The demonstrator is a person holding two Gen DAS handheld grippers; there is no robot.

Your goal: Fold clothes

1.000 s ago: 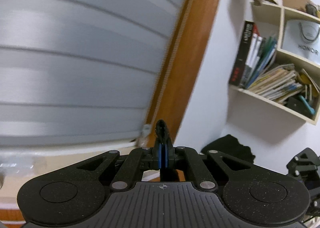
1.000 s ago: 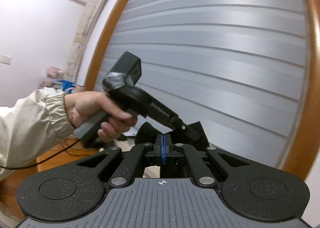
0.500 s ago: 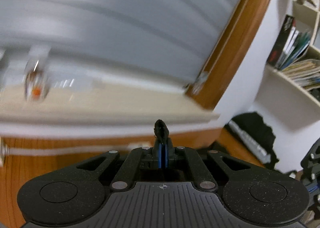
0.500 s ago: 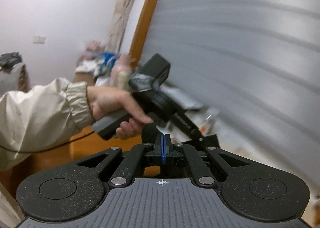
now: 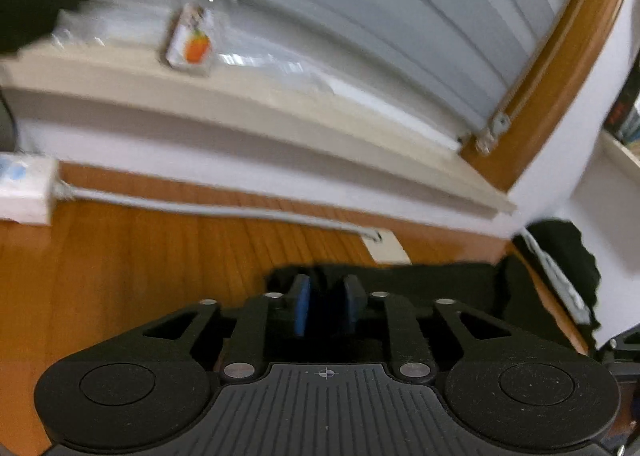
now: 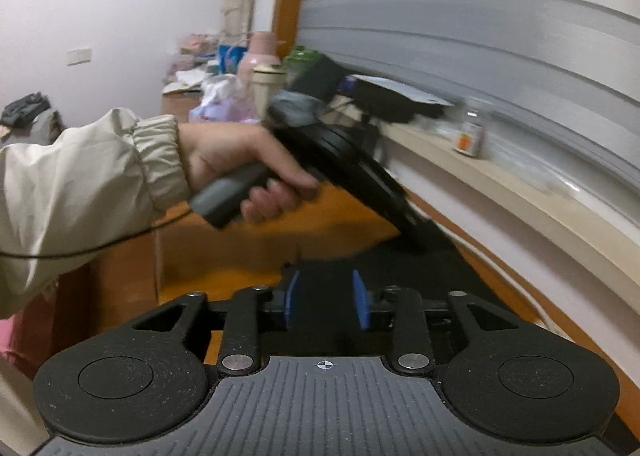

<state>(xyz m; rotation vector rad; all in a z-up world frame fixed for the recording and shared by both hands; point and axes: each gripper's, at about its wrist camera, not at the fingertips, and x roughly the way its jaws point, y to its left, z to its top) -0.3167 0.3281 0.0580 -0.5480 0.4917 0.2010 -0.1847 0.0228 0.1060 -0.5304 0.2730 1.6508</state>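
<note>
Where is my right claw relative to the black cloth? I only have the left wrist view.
Observer: The right claw is open, low over the black cloth on the wooden table.
Operator: Does my left claw reach the cloth?
Observer: In the right wrist view, the left claw points down at the cloth's far part beside the window sill. Blur hides whether it touches.
Operator: Anything beyond my left hand?
Observer: Yes, past the left hand a cream bottle stands among clutter.
</note>
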